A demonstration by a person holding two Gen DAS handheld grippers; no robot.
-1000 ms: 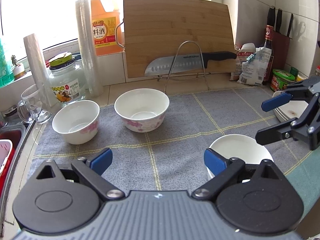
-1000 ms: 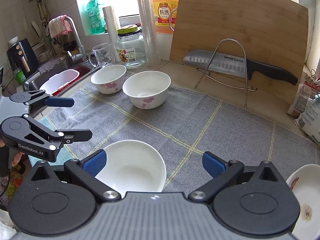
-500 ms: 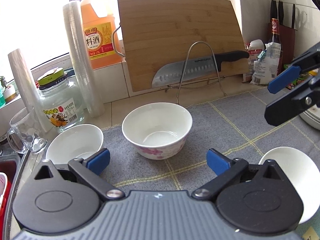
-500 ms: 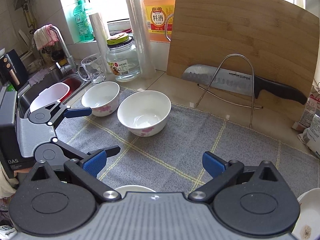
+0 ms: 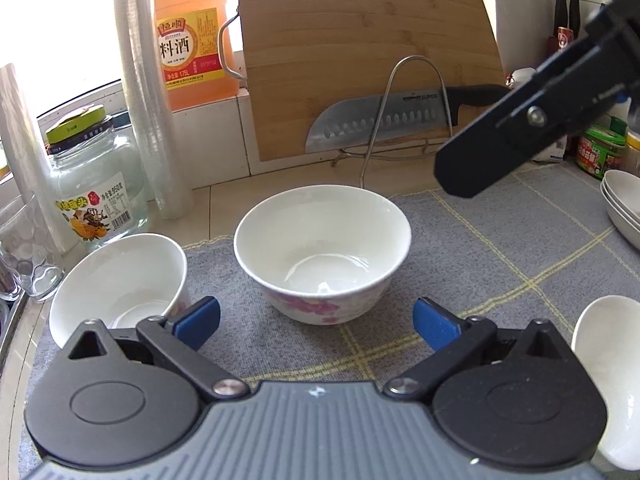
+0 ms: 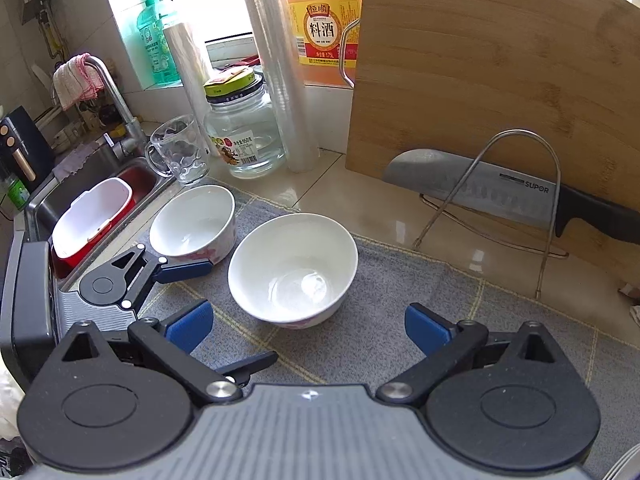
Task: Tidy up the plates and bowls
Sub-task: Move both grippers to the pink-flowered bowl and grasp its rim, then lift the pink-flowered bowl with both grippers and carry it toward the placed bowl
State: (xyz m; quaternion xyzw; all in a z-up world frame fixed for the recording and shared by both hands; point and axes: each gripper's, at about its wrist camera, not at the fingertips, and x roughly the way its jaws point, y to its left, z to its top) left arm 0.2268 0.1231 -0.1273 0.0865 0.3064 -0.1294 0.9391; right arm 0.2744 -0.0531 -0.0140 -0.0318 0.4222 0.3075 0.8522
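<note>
A white bowl with pink flowers (image 5: 322,248) (image 6: 292,268) stands on the grey mat just ahead of both grippers. A smaller flowered bowl (image 5: 120,284) (image 6: 194,220) sits to its left by the sink. My left gripper (image 5: 316,322) (image 6: 226,314) is open and empty, its blue pads short of the big bowl and its left pad close by the small bowl's rim. My right gripper (image 6: 308,328) is open too and holds nothing. One of its fingers (image 5: 516,128) hangs above the mat at the right. A plain white bowl (image 5: 608,360) lies at the lower right, stacked plates (image 5: 624,208) beyond it.
Behind the bowls a knife (image 6: 500,192) rests in a wire rack (image 6: 516,200) against a bamboo cutting board (image 5: 360,52). A glass jar (image 6: 244,136), a glass mug (image 6: 178,152), plastic cup stacks and a cooking wine jug (image 5: 190,48) line the back left. The sink (image 6: 92,184) lies left.
Both grippers have moved forward and left towards the two flowered bowls, which now loom larger. The plain white bowl has slid to the lower right edge and left the right wrist view.
</note>
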